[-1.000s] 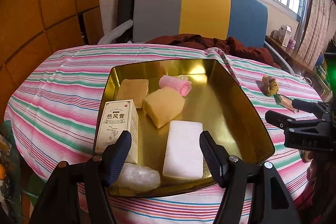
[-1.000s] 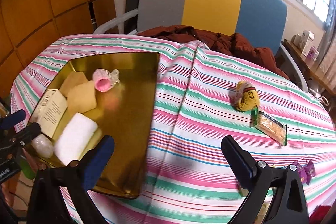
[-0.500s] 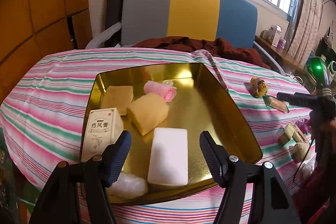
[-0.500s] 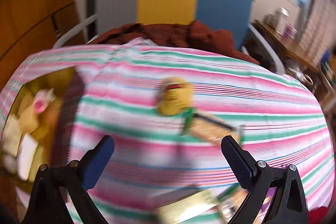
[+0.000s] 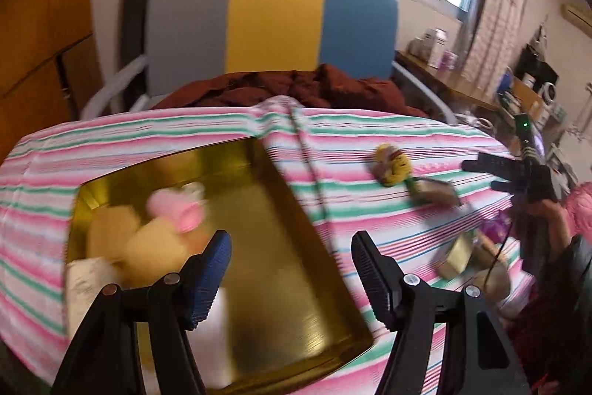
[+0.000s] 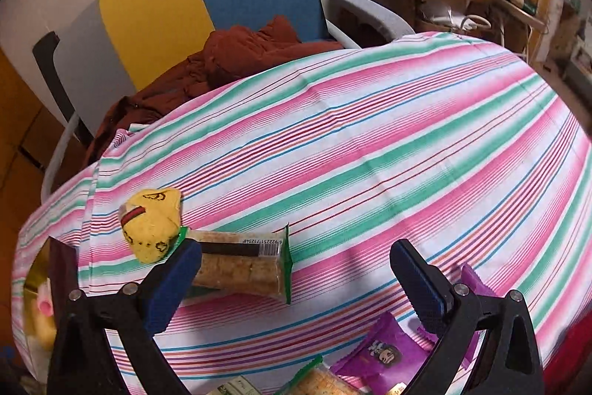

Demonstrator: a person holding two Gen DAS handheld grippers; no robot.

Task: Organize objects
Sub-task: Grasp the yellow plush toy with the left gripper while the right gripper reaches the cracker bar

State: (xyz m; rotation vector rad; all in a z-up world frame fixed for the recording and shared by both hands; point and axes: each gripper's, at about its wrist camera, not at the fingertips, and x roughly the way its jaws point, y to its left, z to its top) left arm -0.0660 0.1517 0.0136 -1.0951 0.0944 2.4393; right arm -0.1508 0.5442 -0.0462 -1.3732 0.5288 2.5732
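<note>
Left gripper (image 5: 290,269): jaws spread wide with nothing between them; it hovers over the near right part of the gold tray.
Right gripper (image 6: 296,287): jaws wide apart, empty; it hangs above the striped cloth on the right side of the table, its left finger (image 6: 174,284) in front of the near end of the cracker packet.
Gold tray (image 5: 307,247): shallow metal tray on the left half of the table; its right half is bare.
Tray contents: a pink roller (image 5: 175,208) toward the far left, tan blocks (image 5: 148,245) just near of it, a white box (image 5: 87,284) at the near left edge; all blurred, so finer detail is uncertain.
Yellow plush toy (image 6: 151,224): lies on the cloth outside the tray, to the tray's right, touching the left end of the cracker packet.
Cracker packet (image 6: 240,269): clear wrapper with green ends, lying flat, just near and right of the plush toy.
Purple sachets (image 6: 384,354): flat packets at the near right edge of the table, between the right gripper's fingers in its view.
Second cracker packet (image 6: 318,380): partly cut off at the near edge, beside the purple sachets.
Striped tablecloth (image 6: 370,136): pink, green and white bands covering the round table.
Chair (image 5: 273,24): grey, yellow and blue back at the far side, with a rust-brown garment (image 5: 296,87) heaped on its seat.
</note>
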